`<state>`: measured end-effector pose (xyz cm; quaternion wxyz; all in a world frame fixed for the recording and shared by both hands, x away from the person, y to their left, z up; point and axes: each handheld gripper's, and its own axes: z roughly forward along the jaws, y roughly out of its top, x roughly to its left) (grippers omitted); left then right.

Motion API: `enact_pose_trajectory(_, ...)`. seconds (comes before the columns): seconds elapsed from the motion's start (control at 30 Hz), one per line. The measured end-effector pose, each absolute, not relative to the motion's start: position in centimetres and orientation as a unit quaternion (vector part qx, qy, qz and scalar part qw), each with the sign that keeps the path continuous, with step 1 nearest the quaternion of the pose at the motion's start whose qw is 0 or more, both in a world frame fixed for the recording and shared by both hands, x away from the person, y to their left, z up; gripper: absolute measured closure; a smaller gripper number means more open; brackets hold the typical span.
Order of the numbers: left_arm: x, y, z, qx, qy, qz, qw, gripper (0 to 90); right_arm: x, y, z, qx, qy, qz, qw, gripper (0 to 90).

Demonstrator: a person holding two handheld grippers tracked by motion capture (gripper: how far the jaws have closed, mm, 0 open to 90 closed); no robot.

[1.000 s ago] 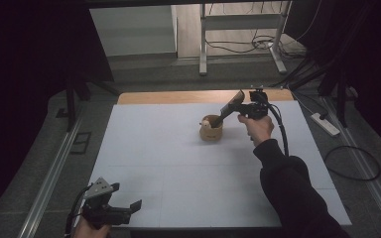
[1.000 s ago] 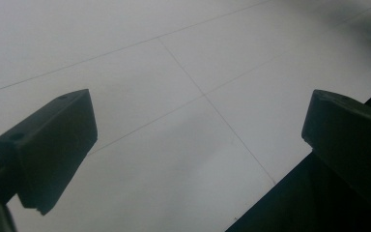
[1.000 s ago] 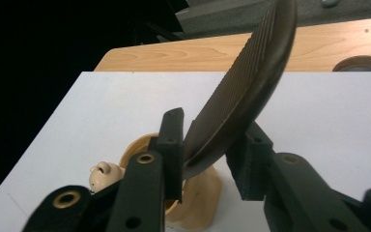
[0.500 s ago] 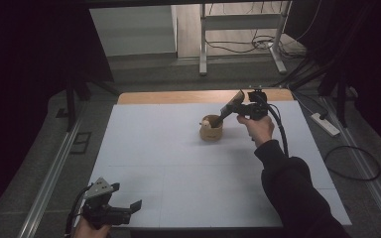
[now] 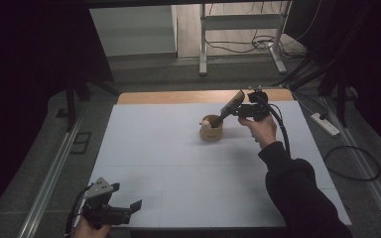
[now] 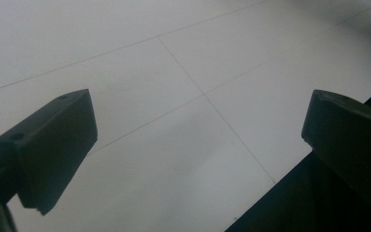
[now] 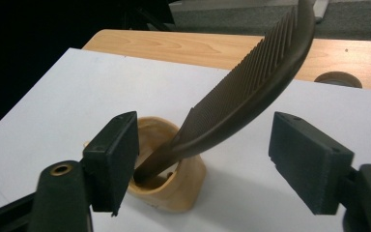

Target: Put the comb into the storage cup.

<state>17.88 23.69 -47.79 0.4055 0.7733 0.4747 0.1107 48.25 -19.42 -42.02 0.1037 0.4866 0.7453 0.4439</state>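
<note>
Far across the white table (image 5: 178, 163), a small rounded tan wooden cup (image 7: 174, 179) holds a dark brown curved comb (image 7: 251, 92), handle down, teeth slanting up and out. Around it the right gripper (image 7: 203, 164) stands wide open, neither jaw pressing the comb. Near the table's front edge, the left gripper (image 6: 198, 145) gapes over bare surface.

wood table (image 5: 178, 96), white sheet (image 5: 178, 163) over it, wooden cup (image 5: 211, 132) on sheet
</note>
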Motion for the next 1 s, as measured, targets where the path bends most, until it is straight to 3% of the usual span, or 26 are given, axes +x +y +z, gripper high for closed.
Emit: enact_pose_trajectory(1.0, 17.9, 23.7, -47.8, 0.773, 0.477, 0.109, 0.404, 0.0, 45.2, -19.1, -43.4, 0.43, 0.8, 0.403, 0.11, 6.4)
